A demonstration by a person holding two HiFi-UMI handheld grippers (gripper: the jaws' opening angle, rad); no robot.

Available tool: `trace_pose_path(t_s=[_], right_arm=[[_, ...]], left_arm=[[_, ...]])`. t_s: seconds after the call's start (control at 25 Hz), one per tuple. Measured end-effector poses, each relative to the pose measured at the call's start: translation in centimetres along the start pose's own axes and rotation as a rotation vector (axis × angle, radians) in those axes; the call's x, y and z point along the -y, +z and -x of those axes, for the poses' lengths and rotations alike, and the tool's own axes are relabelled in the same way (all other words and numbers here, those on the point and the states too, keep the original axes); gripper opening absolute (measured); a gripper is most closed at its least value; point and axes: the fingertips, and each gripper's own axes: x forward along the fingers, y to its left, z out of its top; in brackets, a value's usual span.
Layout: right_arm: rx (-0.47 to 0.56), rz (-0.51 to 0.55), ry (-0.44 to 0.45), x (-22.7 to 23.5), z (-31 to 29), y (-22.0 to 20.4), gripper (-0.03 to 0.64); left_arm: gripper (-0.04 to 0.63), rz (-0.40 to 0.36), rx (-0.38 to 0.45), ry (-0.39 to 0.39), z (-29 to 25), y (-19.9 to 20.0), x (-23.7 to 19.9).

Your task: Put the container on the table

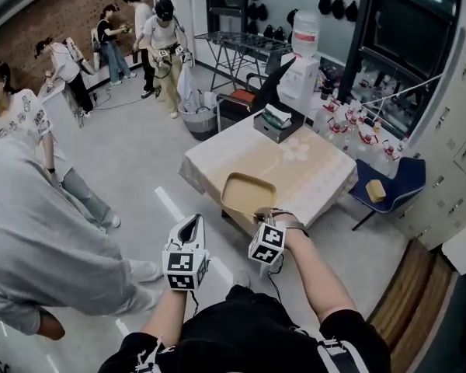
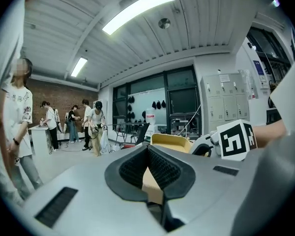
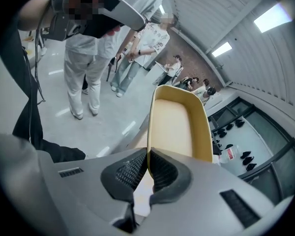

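Observation:
In the head view, a shallow yellow container (image 1: 248,194) hangs over the near edge of the table (image 1: 311,169), which wears a beige cloth. My right gripper (image 1: 264,214) is shut on the container's near rim. In the right gripper view the rim runs thin between the closed pads of that gripper (image 3: 148,160), and the container (image 3: 177,127) stretches away from them. My left gripper (image 1: 191,225) is to the left of the container, clear of it, shut with nothing in it. From the left gripper (image 2: 148,150) the container (image 2: 171,141) shows ahead to the right.
A black box (image 1: 278,123) stands at the table's far side, a water dispenser (image 1: 303,61) behind it. A blue chair (image 1: 388,183) is to the right of the table. A person in grey (image 1: 31,231) stands close on my left; several people are at the back.

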Motion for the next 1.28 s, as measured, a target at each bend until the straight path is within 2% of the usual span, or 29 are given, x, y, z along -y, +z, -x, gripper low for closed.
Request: trace_pose_path(t_s=[0.28, 0.52, 0.84, 1.08, 1.28], right_arm=[[-0.010, -0.017, 0.016, 13.2, -11.2, -0.5, 0.028], [-0.049, -0.047, 0.017, 20.4, -20.0, -1.4, 0.028], [-0.167, -0.149, 0.032, 24.0, -27.0, -2.7, 0.028], [-0.279, -0.253, 0.043, 25.1, -31.7, -4.0, 0.029], [-0.370, -0.319, 0.062, 24.5, -35.4, -5.9, 0.029]], left_arm=[[0.012, -0.022, 0.004, -0.007, -16.2, 5.2, -4.8], [0.012, -0.015, -0.020, -0.023, -26.0, 5.8, -7.8], [0.012, 0.013, -0.064, -0.064, -32.4, 5.3, -11.2], [0.012, 0.001, -0.042, -0.135, -36.7, 6.8, -13.8], [0.012, 0.008, -0.029, -0.165, -38.6, 7.3, -16.1]])
